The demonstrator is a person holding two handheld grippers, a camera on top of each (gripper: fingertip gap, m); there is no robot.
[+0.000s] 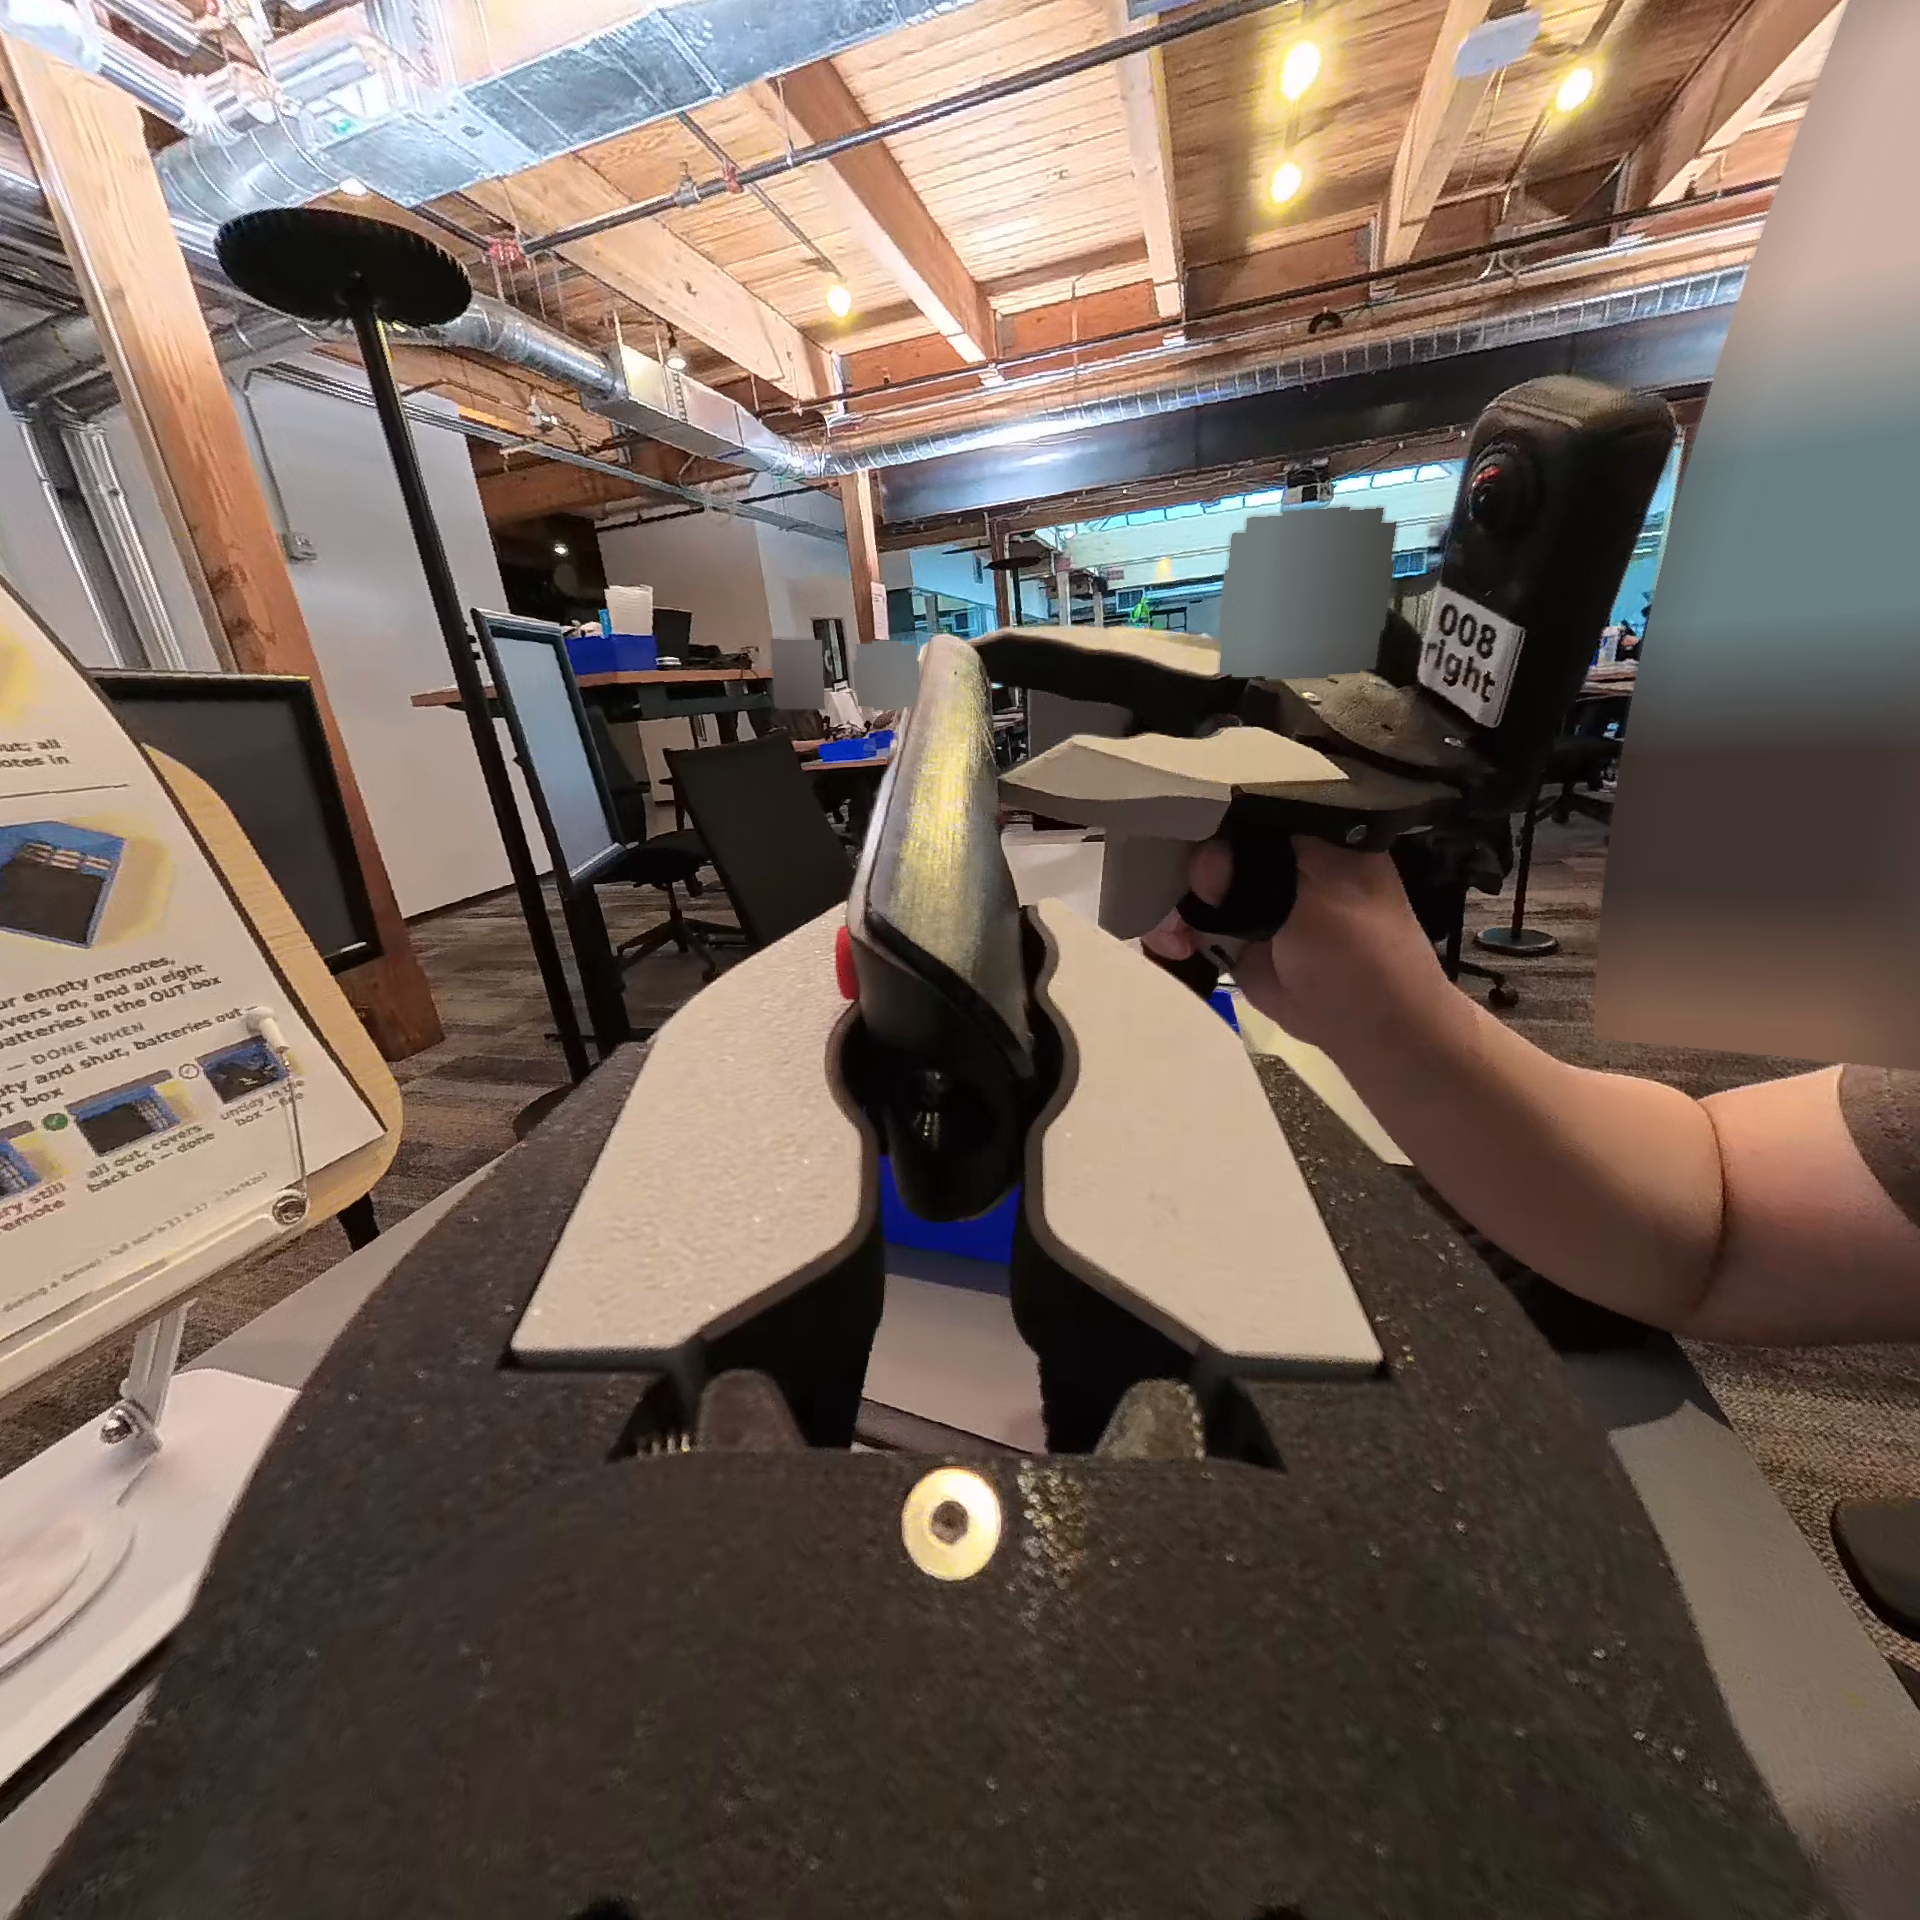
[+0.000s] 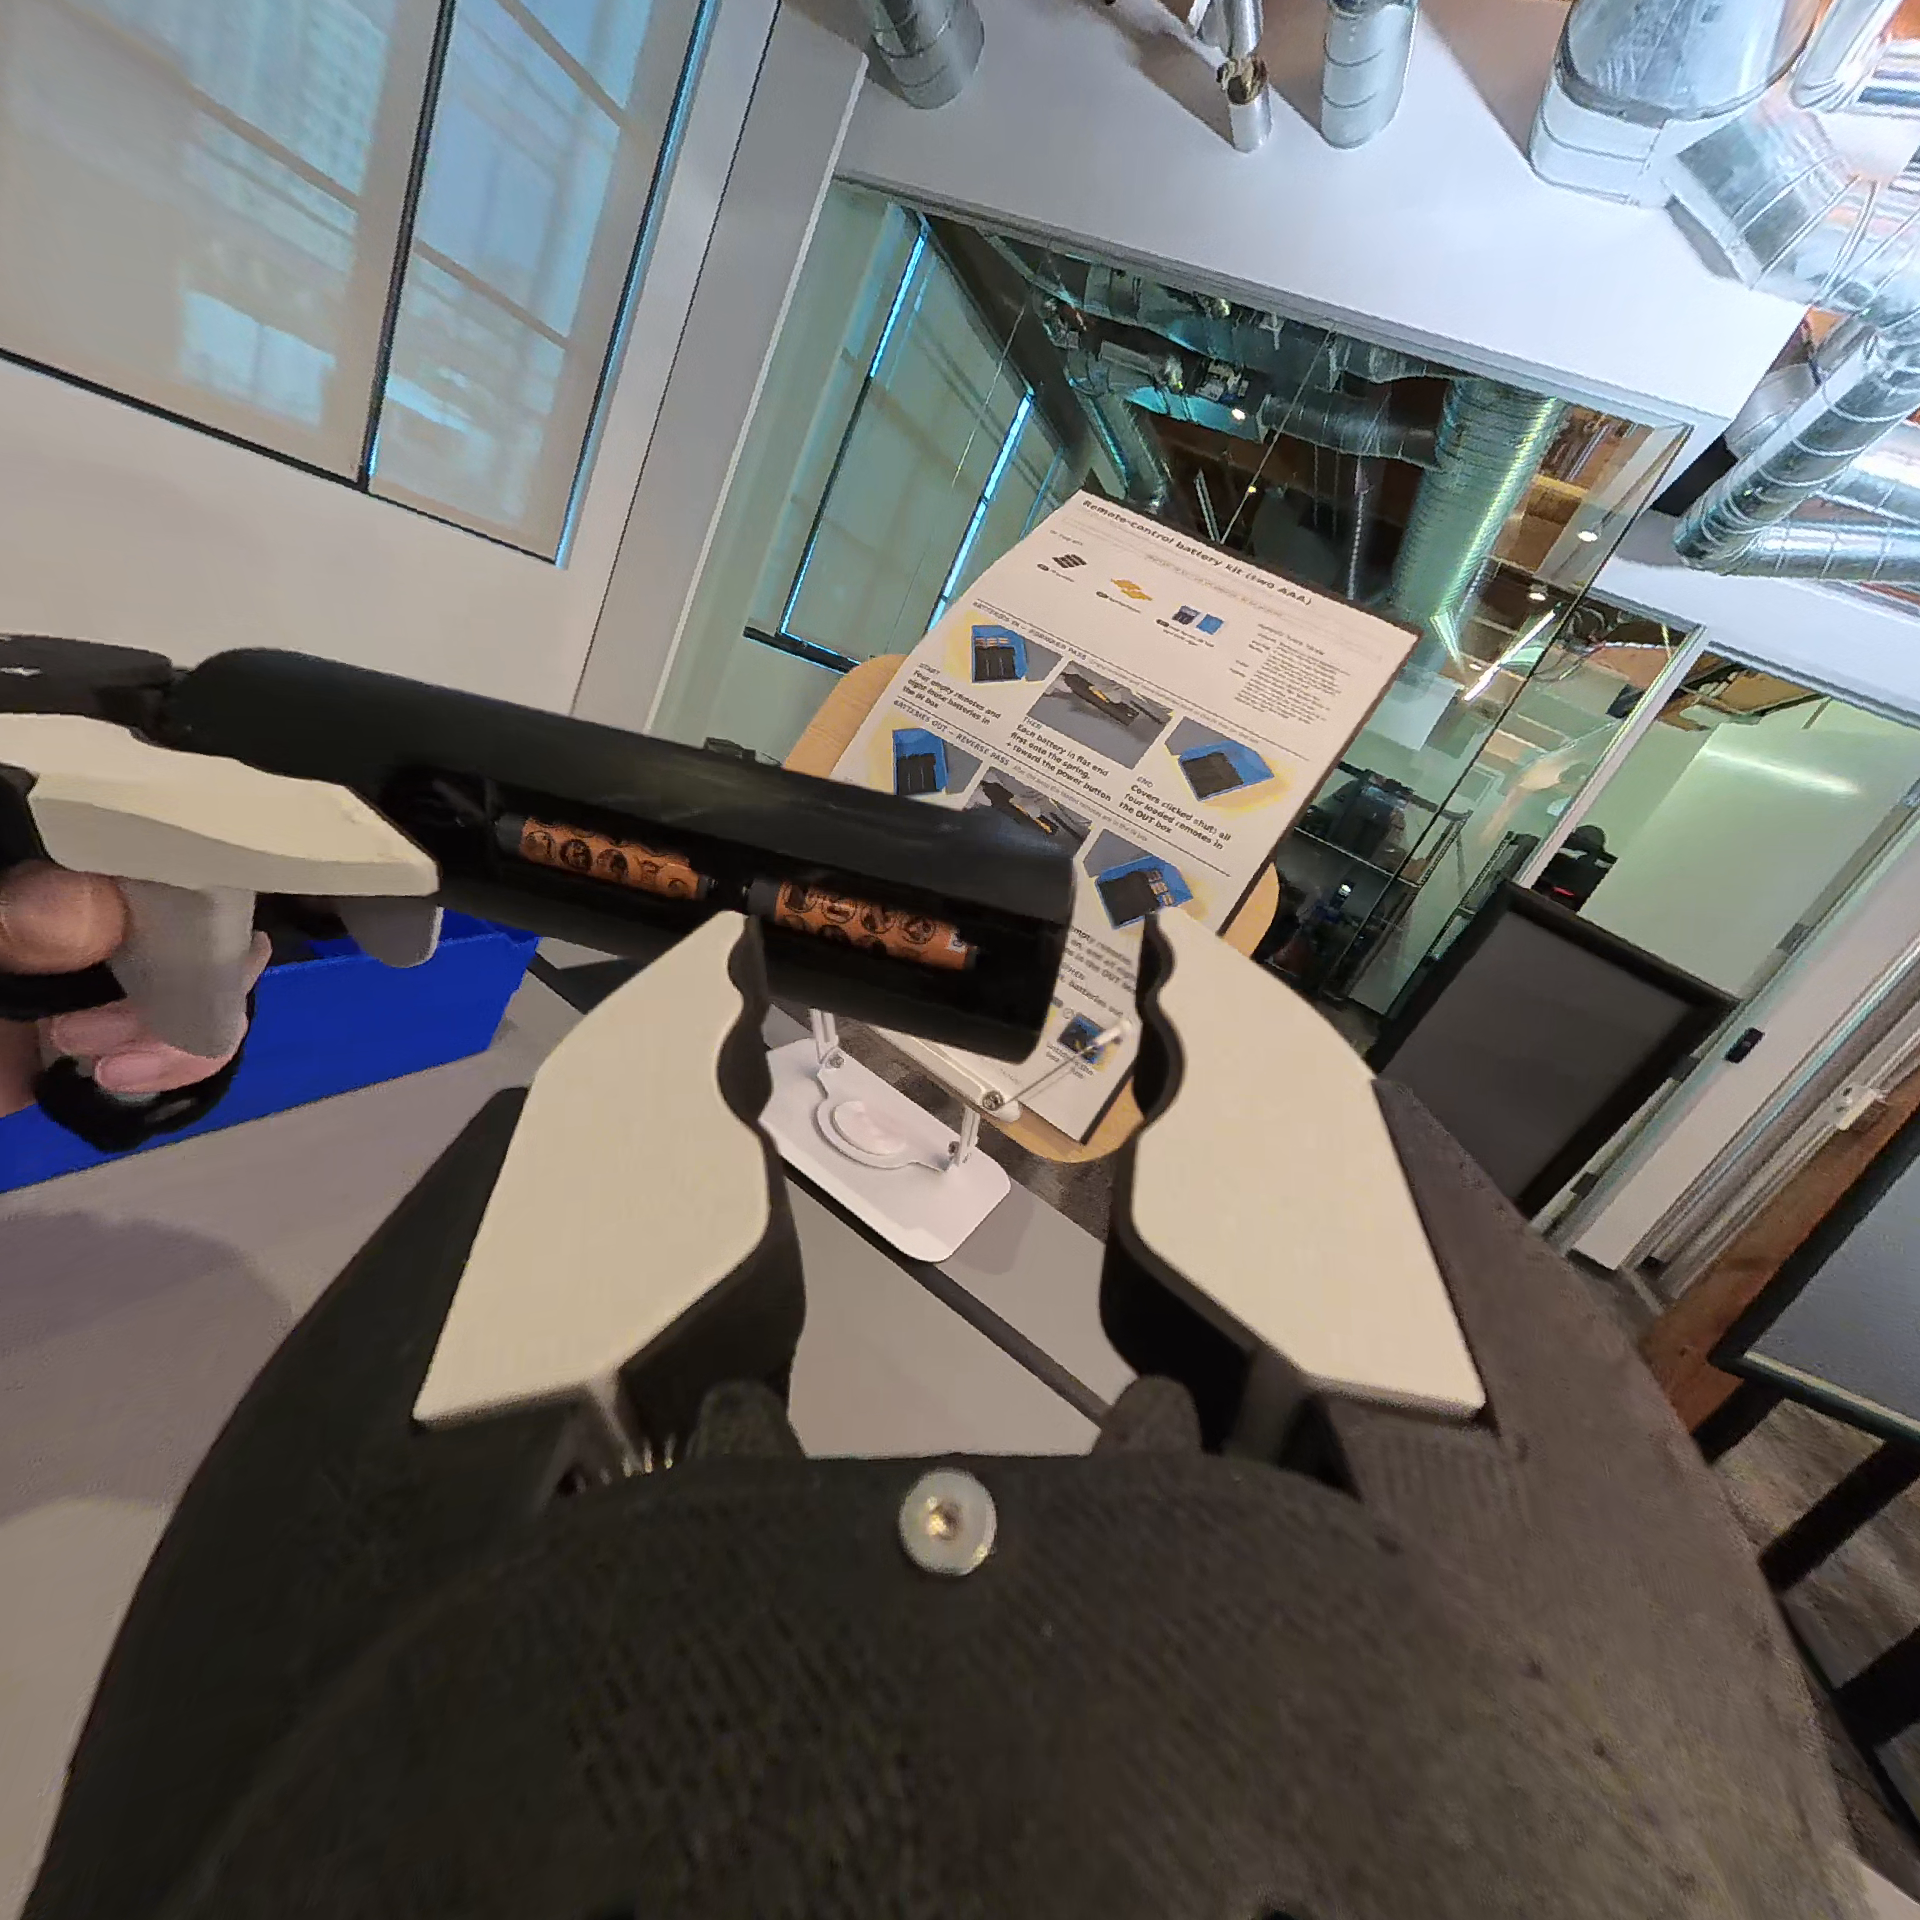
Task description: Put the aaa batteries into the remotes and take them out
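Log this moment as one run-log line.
left gripper: shut on black plastic remote | right gripper: open by remote | cover: off | two copper AAA batteries: seated

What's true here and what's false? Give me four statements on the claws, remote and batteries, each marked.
1. The left claw is shut on the remote. True.
2. The remote is empty. False: two batteries lie in its open back.
3. The right claw is clamped on a battery. False: it is open, its fingers either side of the remote's end.
4. A blue bin sits beyond the remote. True.
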